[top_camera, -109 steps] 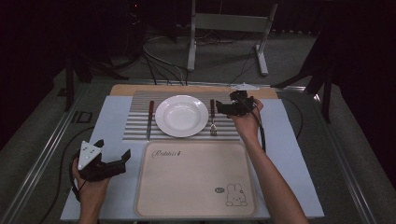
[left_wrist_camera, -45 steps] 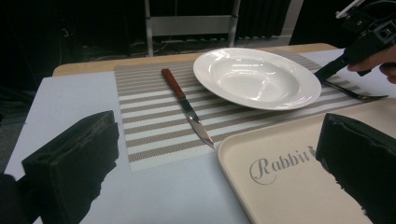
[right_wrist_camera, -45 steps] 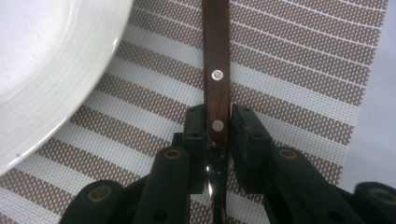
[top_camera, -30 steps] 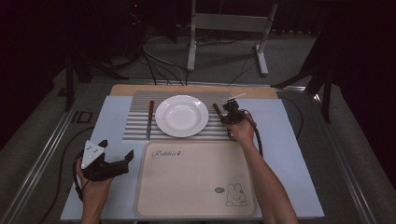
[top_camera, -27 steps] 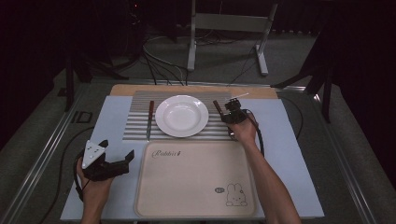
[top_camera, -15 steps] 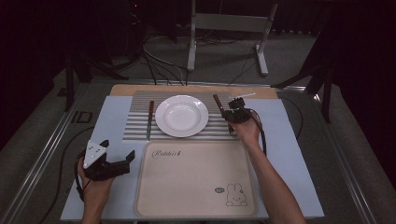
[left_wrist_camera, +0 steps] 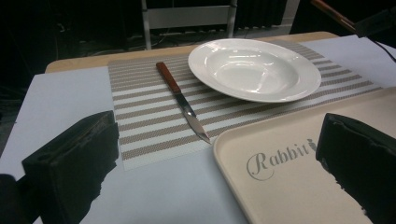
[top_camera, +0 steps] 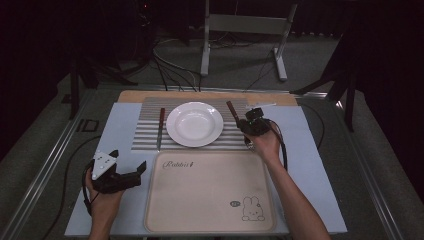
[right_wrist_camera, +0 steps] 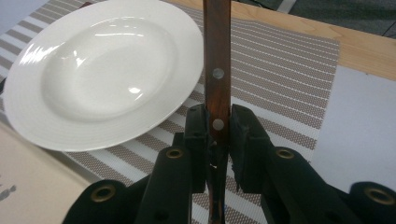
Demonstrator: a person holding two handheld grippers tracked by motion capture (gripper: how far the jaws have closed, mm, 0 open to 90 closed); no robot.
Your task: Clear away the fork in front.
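My right gripper (top_camera: 251, 123) (right_wrist_camera: 217, 126) is shut on a fork with a brown riveted wooden handle (right_wrist_camera: 216, 56), just right of the white plate (top_camera: 194, 123). The handle (top_camera: 231, 109) slants up and away toward the plate's far right rim; the fork's head is hidden below the jaws. A wooden-handled knife (top_camera: 160, 127) (left_wrist_camera: 182, 100) lies on the striped placemat (top_camera: 145, 135) left of the plate. My left gripper (top_camera: 129, 160) (left_wrist_camera: 215, 163) rests open by the beige Rabbit tray (top_camera: 210, 190), at its near left corner, holding nothing.
The placemat sits on a pale blue sheet (top_camera: 310, 160) over a wooden tabletop. Cables trail from both grippers. A metal stand (top_camera: 240, 30) and floor cables lie beyond the far edge. The tray (left_wrist_camera: 299, 186) holds nothing.
The fork lay on the placemat right of the plate; now the right gripper holds it lifted and tilted, and has shifted slightly nearer. The left gripper has barely moved.
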